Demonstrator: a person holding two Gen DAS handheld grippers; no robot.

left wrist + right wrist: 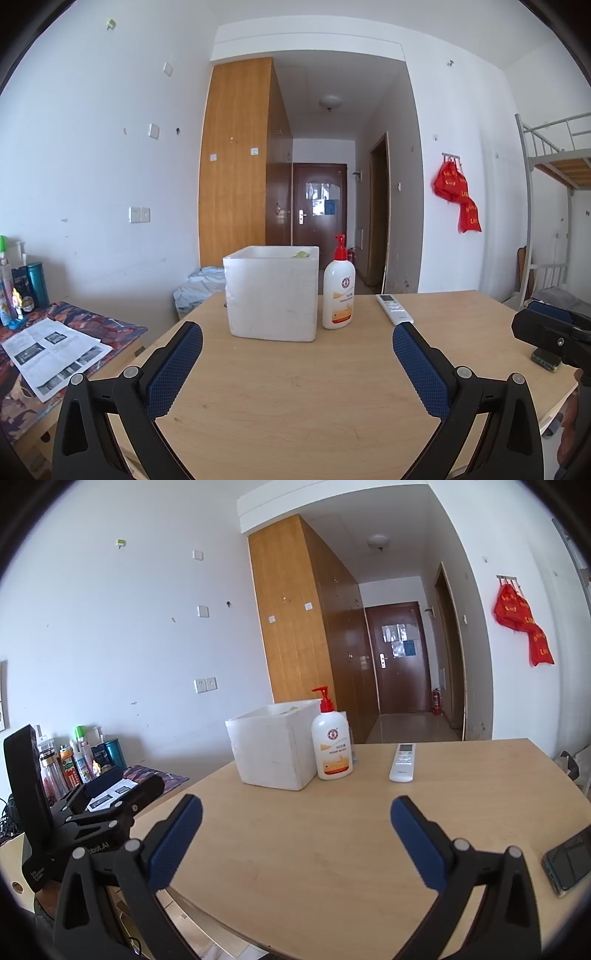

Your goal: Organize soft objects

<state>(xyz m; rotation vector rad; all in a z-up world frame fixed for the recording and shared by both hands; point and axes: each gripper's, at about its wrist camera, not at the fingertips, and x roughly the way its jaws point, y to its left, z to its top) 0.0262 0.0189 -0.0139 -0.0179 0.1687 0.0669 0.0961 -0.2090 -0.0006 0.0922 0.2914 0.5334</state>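
Two pairs of tongs hover over a pale wooden surface (295,387), both spread wide and holding nothing: the left tongs (297,341) and the right tongs (295,812). At the far side stands a white foam box (272,293), open at the top, with something small and yellow-green (302,254) just showing above its rim; whether it is soft is unclear. Right of the box stands a pump bottle (338,291), then a remote control (394,309) lying flat. A phone (570,860) lies near right. No soft thing lies loose on the surface, so the sorting looks done or not begun; the next move likely calls for finding one to pick up
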